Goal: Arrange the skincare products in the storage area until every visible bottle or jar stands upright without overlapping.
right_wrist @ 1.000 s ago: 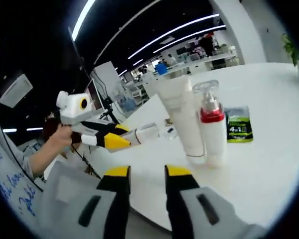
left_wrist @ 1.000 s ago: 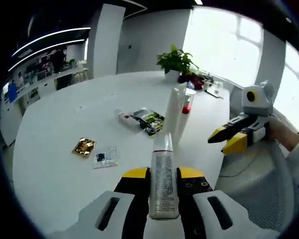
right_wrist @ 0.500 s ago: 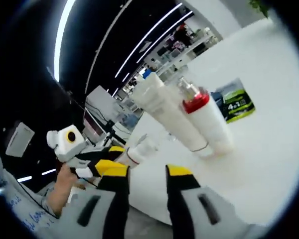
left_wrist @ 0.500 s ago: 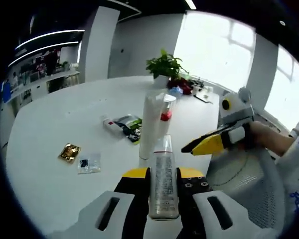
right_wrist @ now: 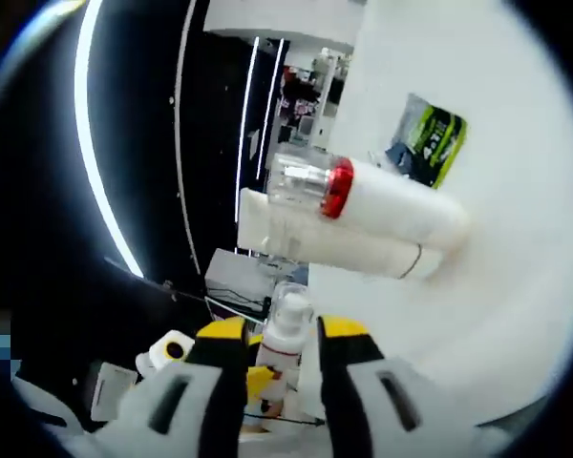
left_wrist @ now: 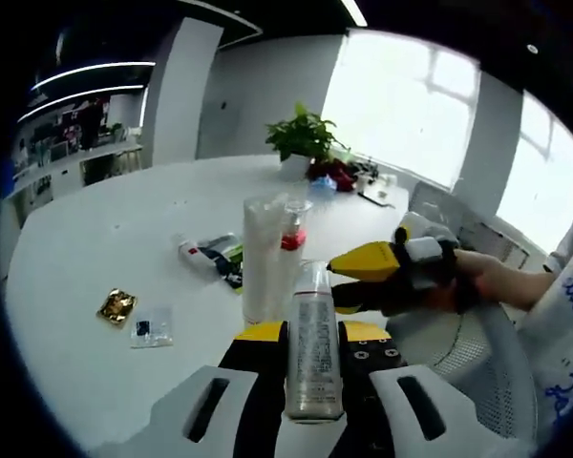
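My left gripper (left_wrist: 312, 332) is shut on a small clear-capped bottle (left_wrist: 313, 353) that points forward between its jaws. My right gripper (left_wrist: 332, 284) comes in from the right, held by a hand, with its yellow jaws open on either side of the bottle's cap. In the right gripper view, which is rolled sideways, the same small bottle (right_wrist: 285, 329) sits between the open jaws of the right gripper (right_wrist: 282, 334) without clear contact. A white tube (left_wrist: 258, 258) and a pump bottle with a red collar (left_wrist: 288, 239) stand upright side by side on the white table (left_wrist: 95, 229).
A green sachet (left_wrist: 231, 256), a small red-and-white box (left_wrist: 193, 253), a gold sachet (left_wrist: 117, 305) and a clear packet (left_wrist: 150, 326) lie flat on the table. A potted plant (left_wrist: 304, 143) stands at the far edge. A chair (left_wrist: 477, 353) is at the right.
The right gripper has swung in from the side to the cap of the bottle held by the left gripper, rolling its view. The left gripper stays shut on the bottle.
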`<action>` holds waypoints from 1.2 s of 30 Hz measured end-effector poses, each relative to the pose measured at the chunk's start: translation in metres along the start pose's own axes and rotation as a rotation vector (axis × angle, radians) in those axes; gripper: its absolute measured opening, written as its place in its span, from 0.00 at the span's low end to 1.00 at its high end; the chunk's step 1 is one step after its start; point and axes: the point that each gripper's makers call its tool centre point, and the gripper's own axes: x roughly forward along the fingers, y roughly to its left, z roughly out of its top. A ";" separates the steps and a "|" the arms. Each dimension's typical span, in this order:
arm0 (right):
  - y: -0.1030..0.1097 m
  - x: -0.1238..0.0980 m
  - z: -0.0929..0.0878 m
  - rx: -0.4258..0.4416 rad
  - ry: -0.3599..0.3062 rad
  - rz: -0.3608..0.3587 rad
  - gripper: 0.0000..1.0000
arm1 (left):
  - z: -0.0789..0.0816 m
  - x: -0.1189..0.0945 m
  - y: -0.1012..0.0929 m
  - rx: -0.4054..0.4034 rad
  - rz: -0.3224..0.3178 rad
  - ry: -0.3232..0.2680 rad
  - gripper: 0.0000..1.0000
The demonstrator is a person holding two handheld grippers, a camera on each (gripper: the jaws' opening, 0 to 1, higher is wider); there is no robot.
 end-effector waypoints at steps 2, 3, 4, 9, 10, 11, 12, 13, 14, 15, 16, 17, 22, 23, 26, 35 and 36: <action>0.001 0.000 0.006 0.050 -0.037 0.019 0.28 | 0.001 0.002 -0.003 0.003 -0.013 0.000 0.17; 0.001 -0.001 0.009 0.077 -0.051 0.023 0.27 | 0.001 0.003 -0.005 0.006 -0.015 0.000 0.17; -0.001 -0.002 0.012 0.091 -0.065 0.025 0.26 | 0.002 0.004 -0.004 0.009 -0.018 -0.001 0.17; -0.004 -0.004 0.016 0.101 -0.077 0.015 0.24 | 0.003 0.007 -0.008 0.016 -0.033 -0.002 0.17; -0.003 -0.004 0.016 0.098 -0.079 0.015 0.23 | 0.003 0.008 -0.009 0.018 -0.037 0.000 0.17; -0.003 -0.004 0.017 0.095 -0.082 0.012 0.22 | 0.004 0.008 -0.009 0.018 -0.038 -0.002 0.17; -0.004 -0.005 0.018 0.092 -0.086 0.009 0.22 | 0.004 0.009 -0.009 0.017 -0.039 -0.002 0.17; -0.004 -0.005 0.019 0.093 -0.088 0.010 0.22 | 0.004 0.009 -0.010 0.016 -0.040 -0.002 0.17; -0.004 -0.005 0.020 0.091 -0.088 0.012 0.22 | 0.005 0.010 -0.010 0.018 -0.040 -0.003 0.17; -0.004 -0.005 0.021 0.082 -0.085 0.010 0.22 | 0.005 0.010 -0.010 0.020 -0.042 -0.002 0.17; -0.004 -0.005 0.021 0.073 -0.083 0.006 0.22 | 0.004 0.011 -0.010 0.024 -0.042 0.002 0.17; -0.004 -0.005 0.020 0.060 -0.080 0.004 0.22 | 0.003 0.012 -0.010 0.026 -0.042 0.006 0.17; 0.003 -0.005 0.022 -0.094 -0.051 0.002 0.22 | 0.000 0.014 -0.010 0.028 -0.048 0.018 0.17; 0.005 -0.004 0.022 -0.133 -0.041 0.000 0.22 | 0.000 0.014 -0.010 0.029 -0.048 0.019 0.17; 0.010 -0.004 0.020 -0.234 -0.012 -0.013 0.23 | -0.001 0.016 -0.008 0.031 -0.052 0.026 0.17; 0.017 -0.004 0.018 -0.410 0.000 -0.044 0.21 | -0.013 0.030 -0.007 0.081 -0.040 0.077 0.17; 0.017 -0.004 0.018 -0.432 0.001 -0.049 0.21 | -0.015 0.033 -0.007 0.091 -0.036 0.080 0.17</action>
